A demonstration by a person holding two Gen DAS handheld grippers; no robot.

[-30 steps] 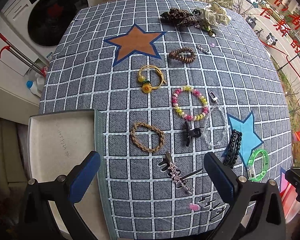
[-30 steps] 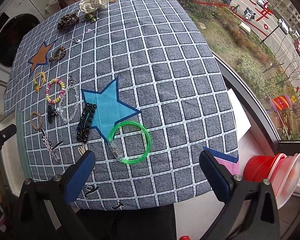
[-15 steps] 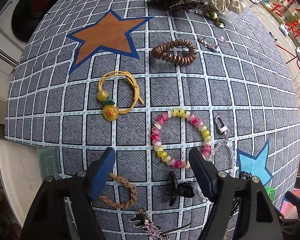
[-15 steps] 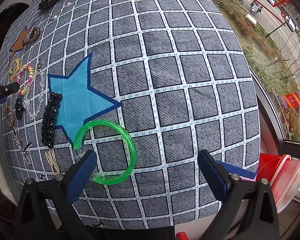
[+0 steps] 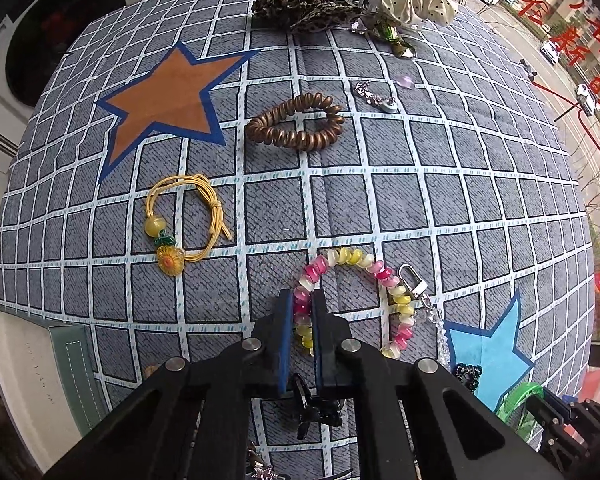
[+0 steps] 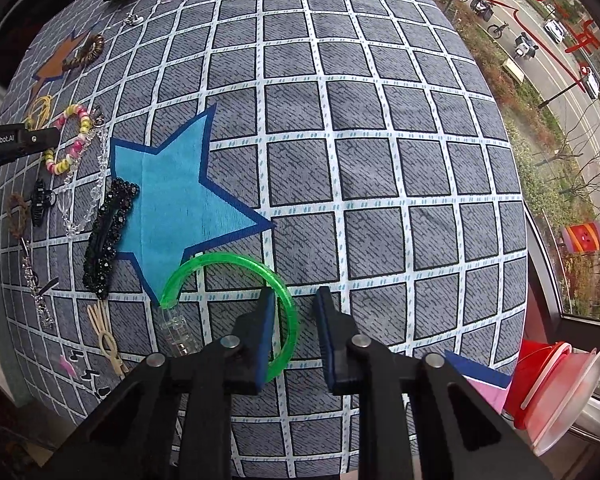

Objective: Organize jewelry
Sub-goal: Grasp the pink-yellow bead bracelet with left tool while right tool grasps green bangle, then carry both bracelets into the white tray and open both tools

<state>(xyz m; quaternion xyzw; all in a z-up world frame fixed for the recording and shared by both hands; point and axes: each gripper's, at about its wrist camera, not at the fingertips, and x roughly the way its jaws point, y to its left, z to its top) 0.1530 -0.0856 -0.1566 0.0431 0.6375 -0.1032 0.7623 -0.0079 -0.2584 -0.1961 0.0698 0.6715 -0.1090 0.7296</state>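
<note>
On the grey checked cloth lies a pink, yellow and white bead bracelet. My left gripper points down at it, jaws closing, and both blue pads press on the beads of its left side. A green translucent bangle lies by the blue star. Over it my right gripper points straight down, jaws closing. The bangle's right arc runs between the pads, against the left pad, with a gap to the right pad.
Spread over the cloth are a brown coil hair tie, a yellow cord bracelet, two scrunchies, a black claw clip, a black beaded clip and a clear chain. An open box sits left; red containers stand past the right edge.
Both grippers came down close to the cloth and their jaws went from wide to narrow. The left closed onto the bead bracelet; the right drew in around the green bangle's arc.
</note>
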